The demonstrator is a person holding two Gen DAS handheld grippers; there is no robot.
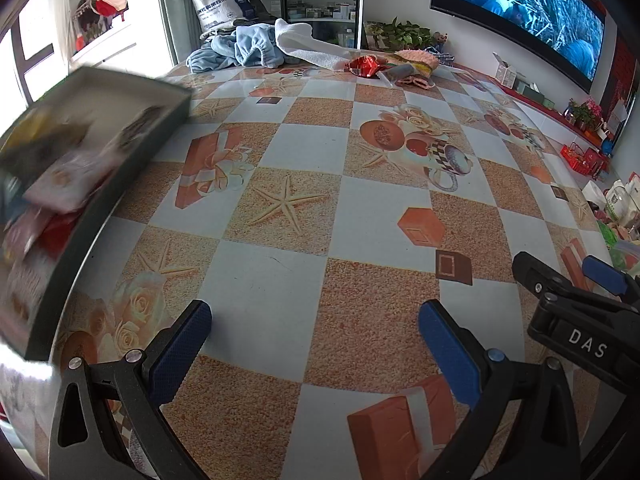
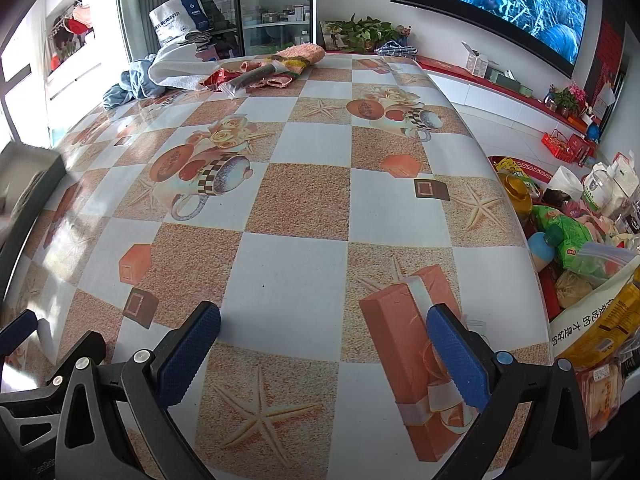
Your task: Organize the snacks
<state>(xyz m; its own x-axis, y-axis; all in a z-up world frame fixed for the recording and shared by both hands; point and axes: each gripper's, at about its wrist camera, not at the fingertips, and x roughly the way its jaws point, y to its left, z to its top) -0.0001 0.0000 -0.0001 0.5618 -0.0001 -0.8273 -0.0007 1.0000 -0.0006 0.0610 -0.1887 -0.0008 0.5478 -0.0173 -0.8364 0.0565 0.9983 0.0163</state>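
Observation:
A dark grey box (image 1: 132, 152) filled with several snack packets (image 1: 60, 176) sits at the table's left edge, blurred, in the left wrist view. Only its corner (image 2: 36, 184) shows in the right wrist view. My left gripper (image 1: 316, 336) is open and empty above the patterned tablecloth, to the right of the box. My right gripper (image 2: 324, 340) is open and empty beside it; it also shows at the right of the left wrist view (image 1: 568, 276). More snack bags (image 2: 572, 240) are piled off the table's right edge.
Towels and clothes (image 1: 260, 46) and a red wrapper (image 1: 366, 66) lie at the table's far end. A TV (image 1: 520, 4) hangs on the right wall. A low red-topped shelf (image 2: 500, 84) runs beneath it. The table (image 2: 304, 200) drops off on the right.

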